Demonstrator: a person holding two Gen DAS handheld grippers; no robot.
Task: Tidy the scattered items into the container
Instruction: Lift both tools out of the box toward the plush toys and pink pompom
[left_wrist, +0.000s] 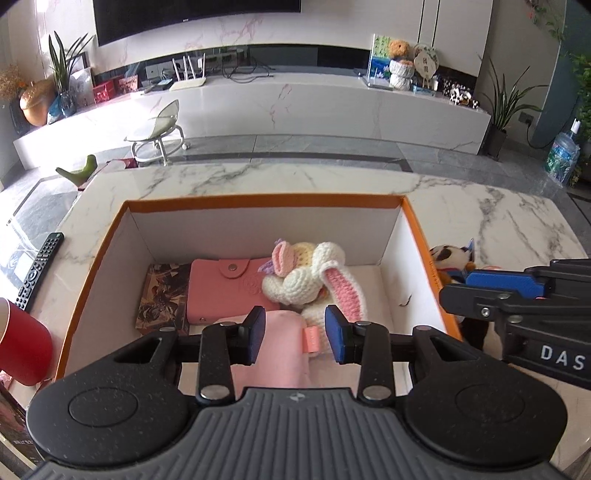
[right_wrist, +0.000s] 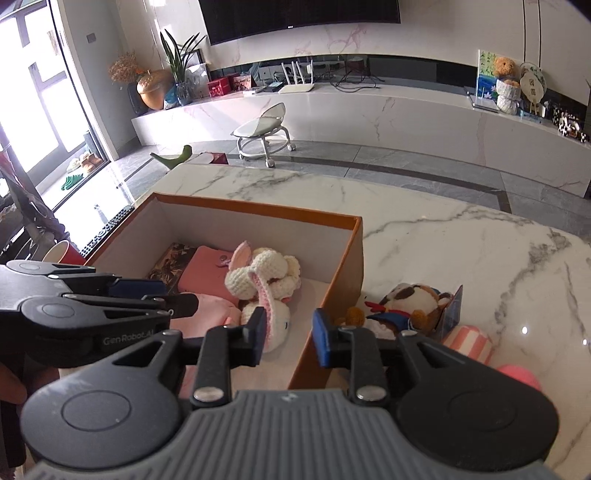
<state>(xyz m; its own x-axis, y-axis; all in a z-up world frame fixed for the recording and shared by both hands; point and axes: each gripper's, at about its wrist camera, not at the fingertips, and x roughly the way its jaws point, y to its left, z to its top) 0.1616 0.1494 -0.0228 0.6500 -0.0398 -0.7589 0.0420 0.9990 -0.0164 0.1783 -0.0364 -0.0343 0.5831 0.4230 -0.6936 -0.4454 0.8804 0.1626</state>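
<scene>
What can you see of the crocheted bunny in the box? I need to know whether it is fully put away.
The crocheted bunny is made of white yarn, with long ears lined in pink and a pale yellow part near its head. It lies slumped on its side inside the orange-edged box, near the middle. It leans against a pink wallet and touches pink cloth at the near side. No gripper touches it.

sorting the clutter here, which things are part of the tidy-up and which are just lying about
Part of the job:
orange box
crochet bunny, pink wallet, pink cloth, all in the box
plush dog and striped pink item, on the table outside it

Just lying about:
remote control
red cup
</scene>
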